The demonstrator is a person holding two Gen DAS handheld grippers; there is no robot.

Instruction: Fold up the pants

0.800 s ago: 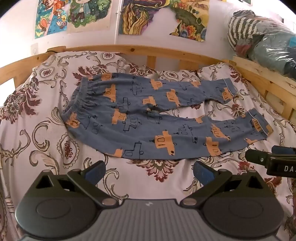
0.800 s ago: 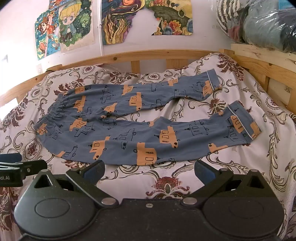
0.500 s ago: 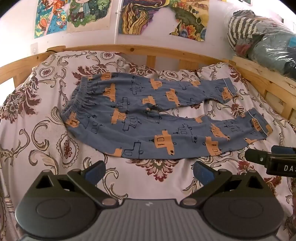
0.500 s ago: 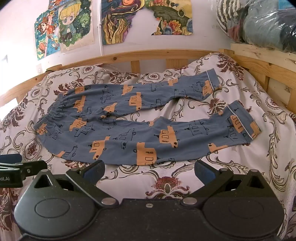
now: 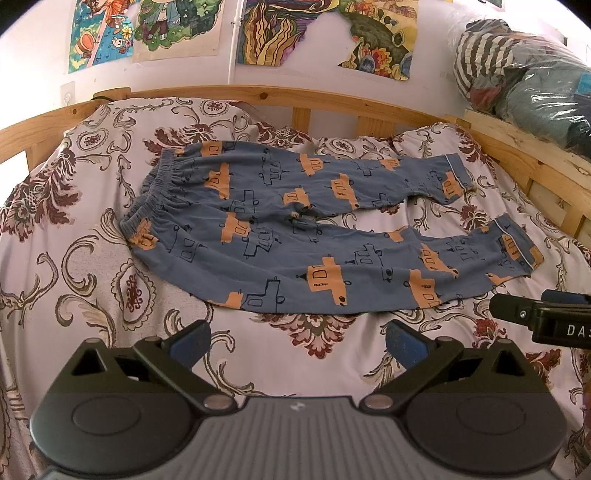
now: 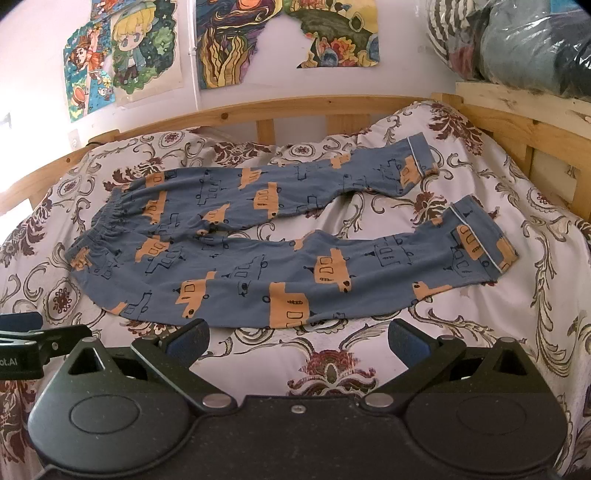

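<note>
Blue pyjama pants (image 5: 295,229) with orange and outlined car prints lie flat on the bed, waistband (image 5: 155,199) at the left, both legs spread to the right. They also show in the right wrist view (image 6: 280,251). My left gripper (image 5: 295,341) is open and empty, just short of the near leg's lower edge. My right gripper (image 6: 297,338) is open and empty, its fingertips close to the same edge. The right gripper's body (image 5: 543,319) shows at the right in the left wrist view; the left gripper's body (image 6: 22,347) shows at the left in the right wrist view.
The bed has a white sheet with brown floral print (image 5: 74,277) and a wooden rail (image 5: 332,99) along the back and right. Bagged bedding (image 5: 535,81) sits on a wooden ledge at the upper right. Posters (image 6: 280,33) hang on the wall.
Both grippers have crept slightly forward toward the pants. The pants have not moved and both grippers stay open.
</note>
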